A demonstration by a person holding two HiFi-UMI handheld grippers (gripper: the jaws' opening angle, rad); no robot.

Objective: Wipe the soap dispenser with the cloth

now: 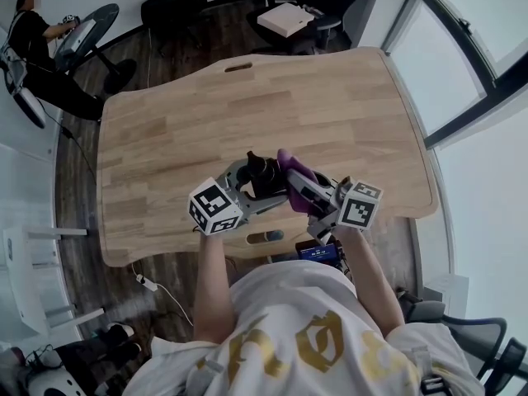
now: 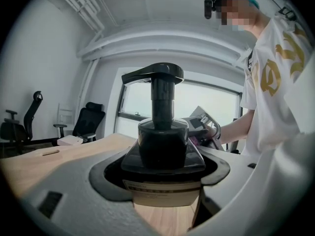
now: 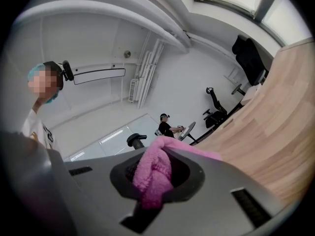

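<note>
Soap dispenser: a black pump bottle, upright, above the near edge of the wooden table, directly in front of me. I cannot tell whether its base rests on the wood. My left gripper has it clamped: in the left gripper view the two jaws are closed round the bottle's body just under its dark shoulder, with the pump head rising above them. Cloth: pink, bunched, pinched between the nearly closed jaws of my right gripper, with a fold standing out past them. It lies just beside the dispenser's right side, and contact cannot be resolved. Beyond the table's far edge stand office chairs and a seated person.
</note>
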